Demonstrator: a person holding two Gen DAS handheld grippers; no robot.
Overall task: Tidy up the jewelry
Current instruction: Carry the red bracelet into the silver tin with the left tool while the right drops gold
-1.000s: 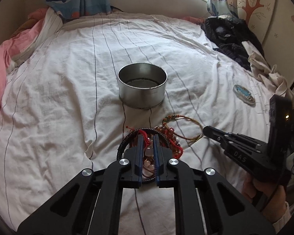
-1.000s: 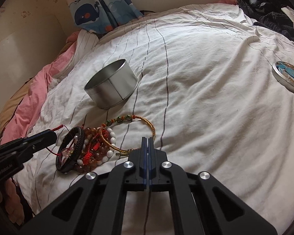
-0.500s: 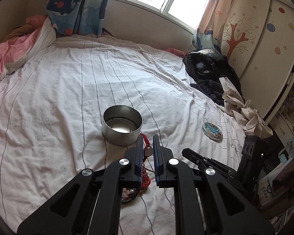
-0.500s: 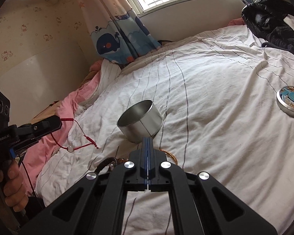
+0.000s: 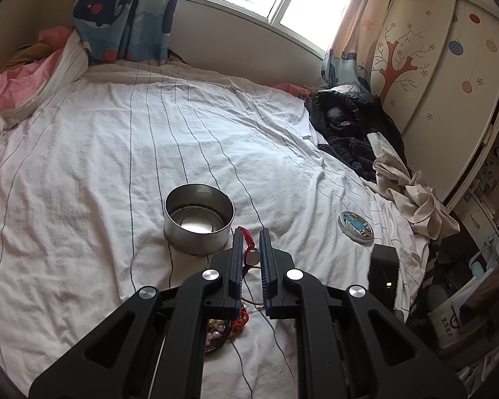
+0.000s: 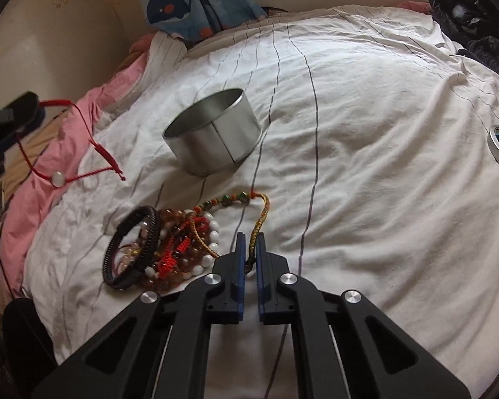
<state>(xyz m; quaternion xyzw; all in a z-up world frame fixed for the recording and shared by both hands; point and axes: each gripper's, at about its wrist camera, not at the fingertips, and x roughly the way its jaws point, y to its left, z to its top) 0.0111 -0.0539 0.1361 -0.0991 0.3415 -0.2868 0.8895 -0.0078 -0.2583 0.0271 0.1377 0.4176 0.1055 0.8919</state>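
Bare striped sheet (image 6: pixel 366 173) is lying open across the frame's right. The round tin (image 6: pixel 213 133) is standing mid-frame, and the bracelet pile (image 6: pixel 169 246) is crowding the lower left.

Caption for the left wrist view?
Left gripper holds a red cord bracelet near the open metal tin.

Tin (image 6: pixel 216 139): brushed metal, dull sheen, smooth wall. Bed sheet (image 6: pixel 366 199): matt striped cloth, creased. Red bracelet (image 6: pixel 80 146): braided cord; near bead bracelets (image 6: pixel 183 249): glossy.
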